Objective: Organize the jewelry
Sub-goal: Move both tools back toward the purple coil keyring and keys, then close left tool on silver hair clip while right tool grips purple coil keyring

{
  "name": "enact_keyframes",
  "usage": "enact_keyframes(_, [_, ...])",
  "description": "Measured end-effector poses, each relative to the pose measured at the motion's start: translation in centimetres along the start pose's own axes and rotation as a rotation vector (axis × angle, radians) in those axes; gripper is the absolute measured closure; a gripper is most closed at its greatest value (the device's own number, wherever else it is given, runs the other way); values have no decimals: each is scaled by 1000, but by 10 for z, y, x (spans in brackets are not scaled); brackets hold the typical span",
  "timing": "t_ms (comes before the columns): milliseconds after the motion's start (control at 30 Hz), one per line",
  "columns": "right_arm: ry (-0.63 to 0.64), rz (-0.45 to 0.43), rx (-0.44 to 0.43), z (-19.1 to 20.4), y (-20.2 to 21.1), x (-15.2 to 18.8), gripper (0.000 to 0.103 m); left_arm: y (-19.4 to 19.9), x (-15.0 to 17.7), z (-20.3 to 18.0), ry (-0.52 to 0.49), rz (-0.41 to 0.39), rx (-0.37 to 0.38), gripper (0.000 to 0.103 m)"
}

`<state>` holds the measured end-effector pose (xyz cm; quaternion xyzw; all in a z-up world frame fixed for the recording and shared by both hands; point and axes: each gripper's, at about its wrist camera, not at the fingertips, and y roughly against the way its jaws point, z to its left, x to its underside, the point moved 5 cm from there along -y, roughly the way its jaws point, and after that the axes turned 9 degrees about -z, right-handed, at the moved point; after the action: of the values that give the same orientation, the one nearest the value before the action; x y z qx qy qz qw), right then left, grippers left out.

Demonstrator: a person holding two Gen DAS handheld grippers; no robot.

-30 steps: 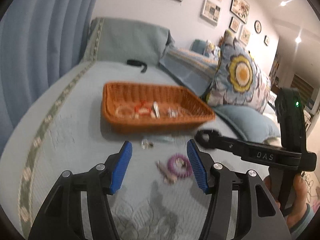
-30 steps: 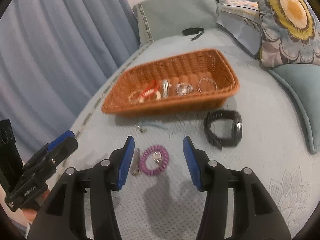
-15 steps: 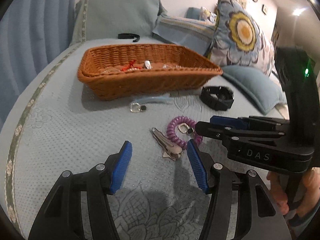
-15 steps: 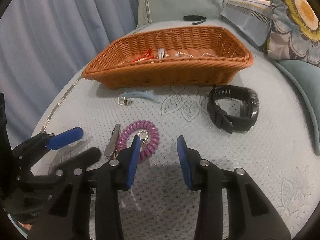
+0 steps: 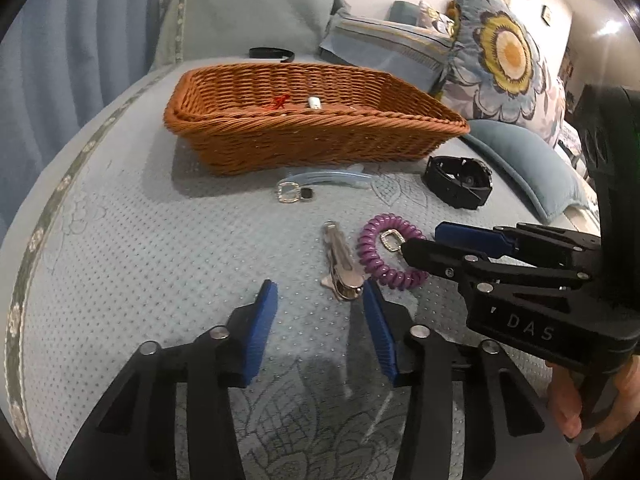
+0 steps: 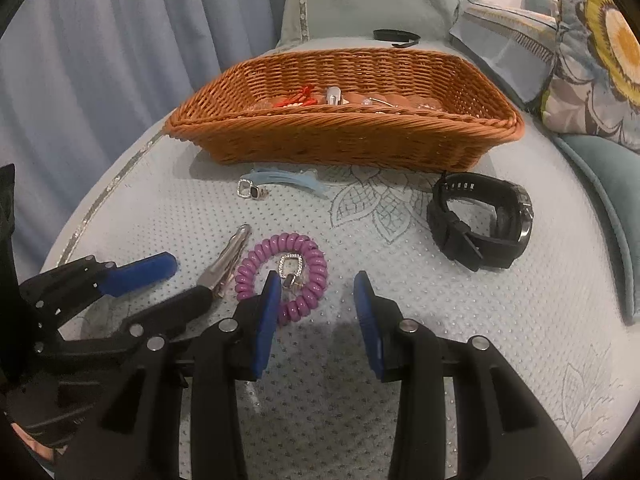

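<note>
Hovering low over the pale blue bedspread, both grippers have their blue-padded fingers spread and hold nothing. In the right wrist view, the right gripper sits at centre frame, its left finger overlapping the purple coil bracelet. The left gripper appears at centre of its own view, right fingertip beside the silver hair clip. White letters "DAS" show on the right gripper's body at right. A wicker basket fills the upper centre; a black watch lies right.
</note>
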<state>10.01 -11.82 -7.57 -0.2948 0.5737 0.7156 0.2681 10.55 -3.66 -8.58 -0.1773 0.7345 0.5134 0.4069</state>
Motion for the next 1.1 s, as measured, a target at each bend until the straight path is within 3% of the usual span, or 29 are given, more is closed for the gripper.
enact_keyframes(233, [6,29,48,-13,6,2,73,2,-2,5,19,-5,-5,63])
enact_keyframes(367, [10,32,30,-12,5,2,73,1,-5,2,5,-13,7,63])
enact_keyframes(600, [107,26,82,4,-1,4,73,-14,-8,-6,-41,15,18,65])
enact_keyframes(700, [109,21,65,6,1,5,88,-15,-8,-10,-65,18,22,65])
enact_keyframes(733, [116,17,69,8,1,6,88,-16,-8,-12,-78,19,12,66])
enact_keyframes(800, [119,13,69,8,4,8,90,-16,-6,-18,-114,19,12,83])
enact_keyframes(833, [113,12,65,8,5,9,92,-16,-5,-20,-124,18,14,87])
enact_keyframes(1100, [31,-10,30,-9,18,4,95,-9,-8,-13,-84,-21,23,87])
